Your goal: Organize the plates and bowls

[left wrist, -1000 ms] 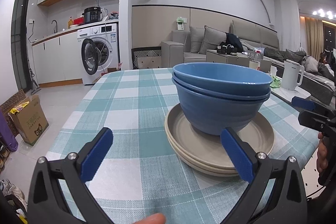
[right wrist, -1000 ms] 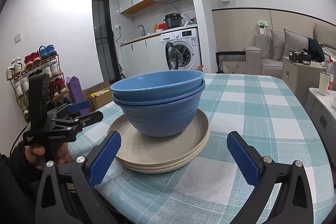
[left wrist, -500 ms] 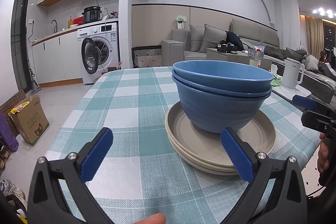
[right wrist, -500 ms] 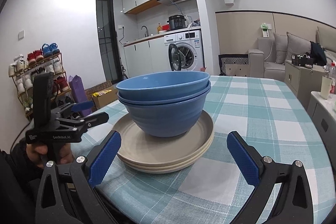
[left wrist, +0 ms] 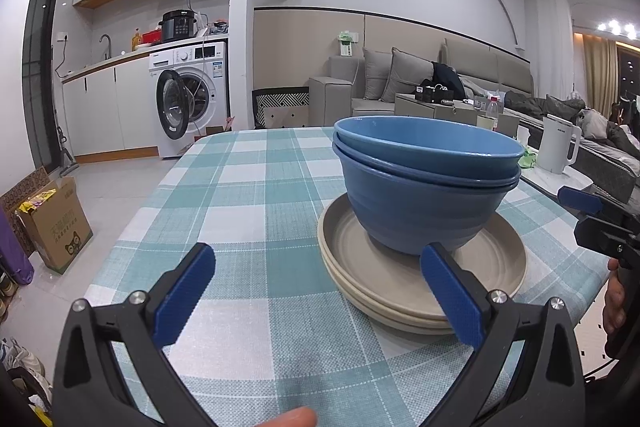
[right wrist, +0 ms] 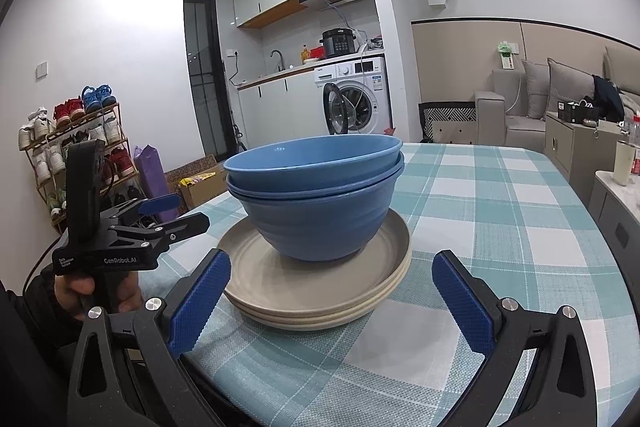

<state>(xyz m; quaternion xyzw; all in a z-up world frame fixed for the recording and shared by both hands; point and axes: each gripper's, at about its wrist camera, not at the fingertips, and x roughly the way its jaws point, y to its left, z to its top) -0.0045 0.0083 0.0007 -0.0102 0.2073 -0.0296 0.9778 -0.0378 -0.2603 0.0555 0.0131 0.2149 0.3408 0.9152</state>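
Two nested blue bowls (left wrist: 424,187) (right wrist: 316,195) sit on a stack of beige plates (left wrist: 420,287) (right wrist: 320,291) on the teal checked tablecloth (left wrist: 256,195) (right wrist: 500,211). My left gripper (left wrist: 316,291) is open, hovering near the table's corner, its right finger just in front of the plates' rim. My right gripper (right wrist: 332,303) is open too, straddling the near side of the plate stack without touching it. Each gripper also shows in the other's view: the right one (left wrist: 600,219) and the left one (right wrist: 156,215) beyond the table's edges.
A white kettle (left wrist: 558,149) stands on a side table to the right. A cardboard box (left wrist: 52,227) sits on the floor at left, with a shoe rack (right wrist: 72,155) by the wall. Behind are a washing machine (left wrist: 192,99) and a sofa (left wrist: 400,83).
Both grippers have risen slightly and eased a little away from the stack; the bowls and plates have not moved. Both stay open.
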